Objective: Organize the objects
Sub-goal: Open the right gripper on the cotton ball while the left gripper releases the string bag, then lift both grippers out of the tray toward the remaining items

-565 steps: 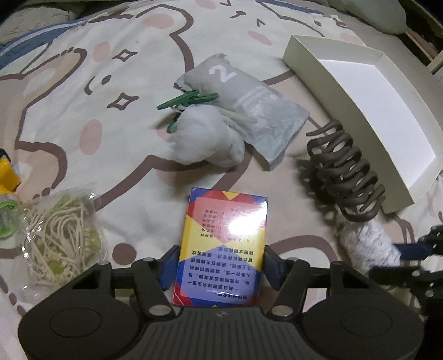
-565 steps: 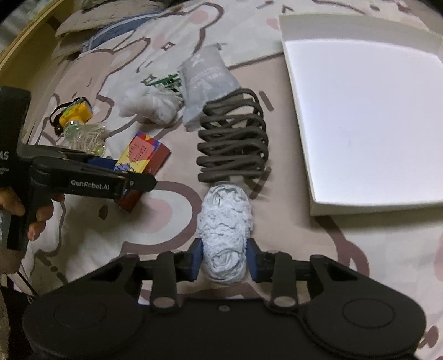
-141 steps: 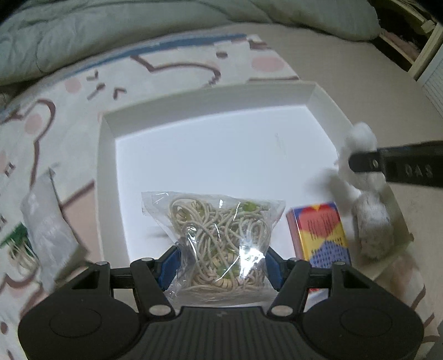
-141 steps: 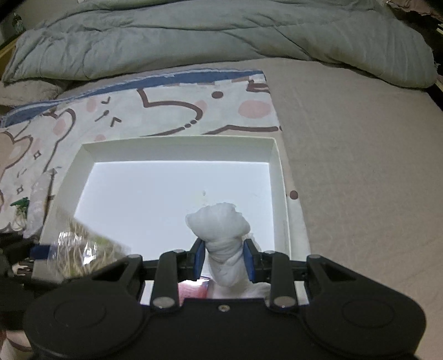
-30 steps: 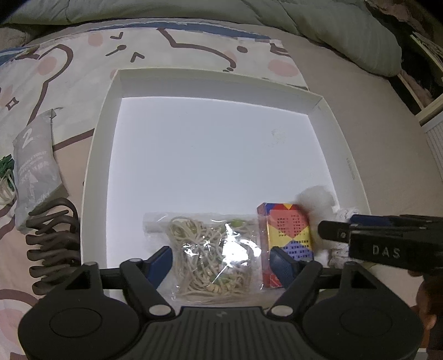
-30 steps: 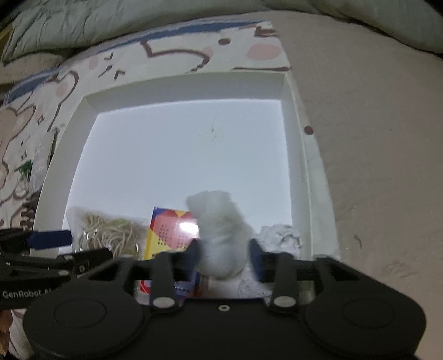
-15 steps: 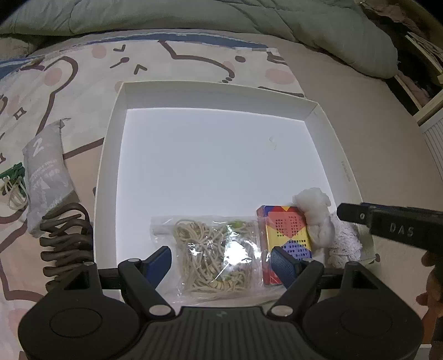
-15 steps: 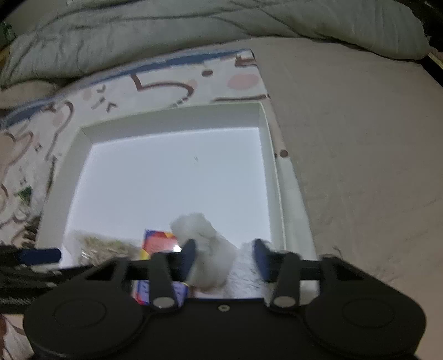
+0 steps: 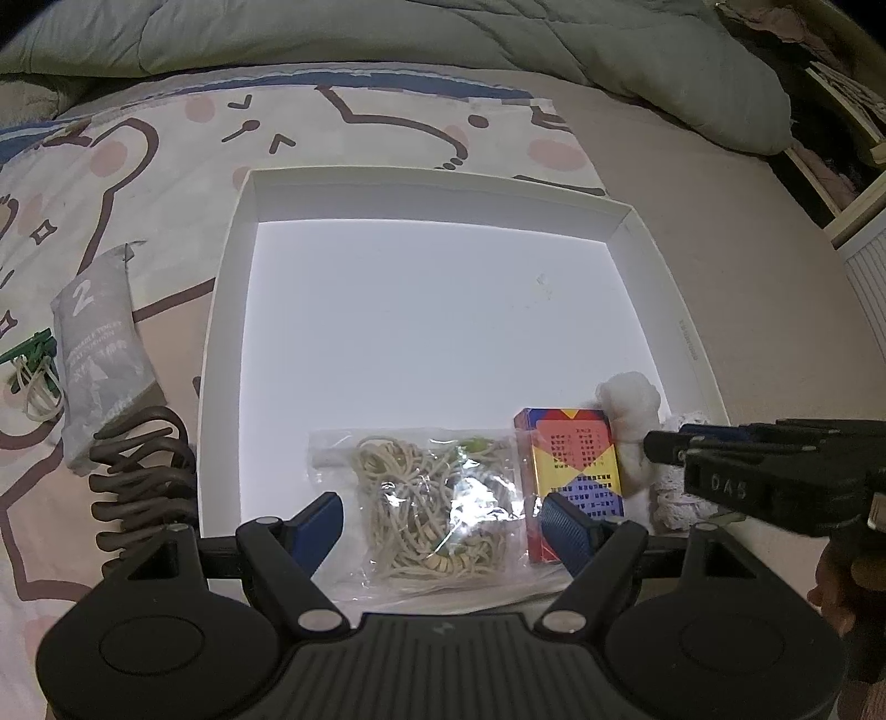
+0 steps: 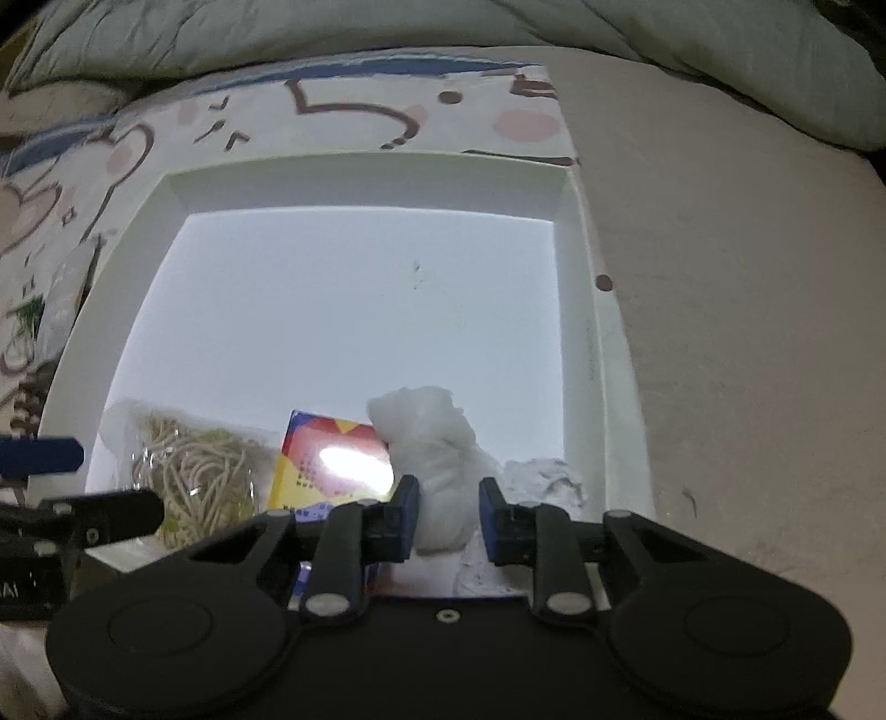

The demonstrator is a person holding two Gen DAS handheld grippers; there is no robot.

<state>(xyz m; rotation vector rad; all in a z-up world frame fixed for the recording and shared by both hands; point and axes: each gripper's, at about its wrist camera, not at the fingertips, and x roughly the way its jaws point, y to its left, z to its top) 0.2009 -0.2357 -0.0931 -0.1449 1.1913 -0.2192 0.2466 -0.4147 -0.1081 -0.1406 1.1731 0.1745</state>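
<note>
A white tray point(image 9: 227, 310) lies on the bed. At its near edge lie a clear bag of rubber bands point(image 9: 426, 498), a colourful card box point(image 9: 573, 476), a white cotton wad point(image 9: 631, 410) and a grey-white fabric ball point(image 9: 675, 493). My left gripper point(image 9: 440, 526) is open, its jaws wide on either side of the bag. My right gripper point(image 10: 446, 515) is open, its jaws apart from the cotton wad point(image 10: 437, 443) that rests between them. The tray point(image 10: 603, 354), bag point(image 10: 194, 471), box point(image 10: 332, 465) and fabric ball point(image 10: 542, 482) also show in the right wrist view.
Left of the tray on the patterned sheet lie a brown claw hair clip point(image 9: 138, 476), a grey sachet marked 2 point(image 9: 99, 354) and green clips with rubber bands point(image 9: 33, 365). A grey duvet point(image 9: 387, 33) is bunched at the back.
My right gripper has opened and let go of the cotton wad, which now rests in the tray beside the card box. Both grippers have drawn back slightly from the tray.
</note>
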